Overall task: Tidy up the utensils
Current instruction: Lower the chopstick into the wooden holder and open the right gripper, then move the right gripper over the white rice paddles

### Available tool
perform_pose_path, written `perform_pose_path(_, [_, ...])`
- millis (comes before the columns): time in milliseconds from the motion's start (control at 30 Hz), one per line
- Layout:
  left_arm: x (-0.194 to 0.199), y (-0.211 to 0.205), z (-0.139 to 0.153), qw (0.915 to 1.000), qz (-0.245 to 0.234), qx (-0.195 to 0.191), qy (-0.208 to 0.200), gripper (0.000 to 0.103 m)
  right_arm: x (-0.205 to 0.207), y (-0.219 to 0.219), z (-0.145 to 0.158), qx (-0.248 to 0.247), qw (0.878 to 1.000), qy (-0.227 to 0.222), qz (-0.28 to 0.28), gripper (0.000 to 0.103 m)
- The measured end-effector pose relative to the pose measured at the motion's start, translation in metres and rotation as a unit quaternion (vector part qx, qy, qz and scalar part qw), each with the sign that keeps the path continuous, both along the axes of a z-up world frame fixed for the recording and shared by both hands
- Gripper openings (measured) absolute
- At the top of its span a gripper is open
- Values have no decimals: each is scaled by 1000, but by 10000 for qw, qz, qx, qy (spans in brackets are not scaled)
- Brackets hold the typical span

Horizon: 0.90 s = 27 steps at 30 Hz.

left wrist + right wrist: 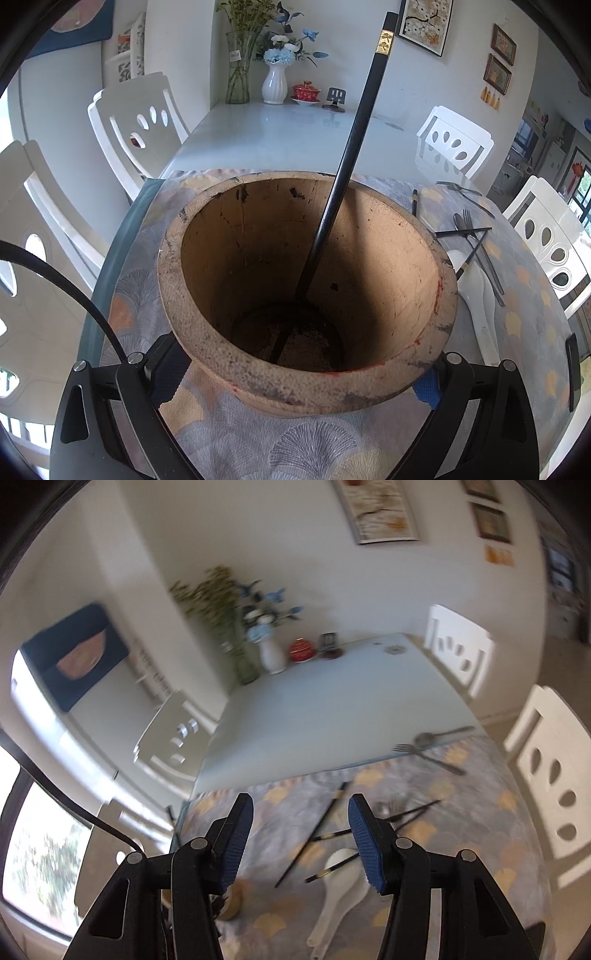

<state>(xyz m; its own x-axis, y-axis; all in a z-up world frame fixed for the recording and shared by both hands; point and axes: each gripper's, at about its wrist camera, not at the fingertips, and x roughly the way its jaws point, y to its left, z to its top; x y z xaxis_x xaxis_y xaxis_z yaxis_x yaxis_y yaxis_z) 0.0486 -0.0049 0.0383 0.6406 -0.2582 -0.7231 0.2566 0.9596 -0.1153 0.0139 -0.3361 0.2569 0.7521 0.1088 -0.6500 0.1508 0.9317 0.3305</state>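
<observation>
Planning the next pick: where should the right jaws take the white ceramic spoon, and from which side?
Grip the white ceramic spoon at mid-handle, from above, jaws across its width. It lies flat on the patterned placemat, so only the narrow sides offer purchase. A black chopstick crosses the bowl end, so stay on the handle nearer the right gripper.

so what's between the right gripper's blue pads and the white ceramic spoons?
Nothing held. In the right wrist view, the open right gripper hovers over black chopsticks crossing the patterned mat before the spoons.

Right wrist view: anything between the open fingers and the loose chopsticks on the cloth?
Nothing visible. The right gripper is open and empty, and the loose chopsticks lie exposed ahead of it on the patterned cloth, crossing each other beside the white spoon.
</observation>
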Motion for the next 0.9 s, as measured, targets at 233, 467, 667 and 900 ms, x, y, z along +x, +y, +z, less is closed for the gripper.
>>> perform_pose_path(233, [0,0,0,10000,5,18,2,97,3,-30,-7,127,9990,118,-418,52])
perform_pose_path(467, [3,-3,-7,9997,5,129,184,96,19,-43,-49,27,9955,638,-695,52])
perform_pose_path(667, [3,-2,-7,9998,0,132,151,97,33,-43,-118,492,9831,1634,-658,52])
perform_pose_path(900, [6,2,-5,9994,43,16,349,96,37,-2,-196,49,9640,2653,-198,37])
